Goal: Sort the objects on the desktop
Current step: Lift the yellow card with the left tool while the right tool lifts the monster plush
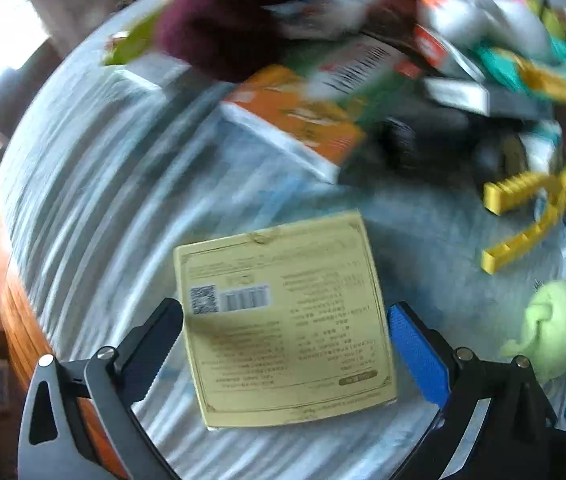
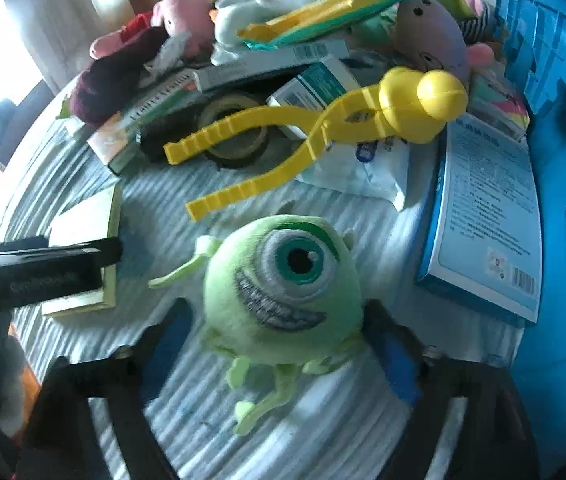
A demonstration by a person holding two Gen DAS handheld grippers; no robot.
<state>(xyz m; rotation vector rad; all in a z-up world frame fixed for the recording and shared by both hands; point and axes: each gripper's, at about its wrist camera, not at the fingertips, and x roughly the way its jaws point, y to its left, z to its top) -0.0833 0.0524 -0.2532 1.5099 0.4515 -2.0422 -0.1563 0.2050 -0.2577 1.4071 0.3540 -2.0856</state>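
- The flat box lies on the striped cloth, between the left gripper's spread fingers.
- The one-eyed plush monster sits on the cloth between the right gripper's fingers.
- From the plush, the flat box lies at nine o'clock and the duck-headed plastic tongs at twelve.
- The instruction-printed box lies at two o'clock, just beside the plastic crate.
- Behind the tongs a tape roll sits under heaped cartons and plush toys.
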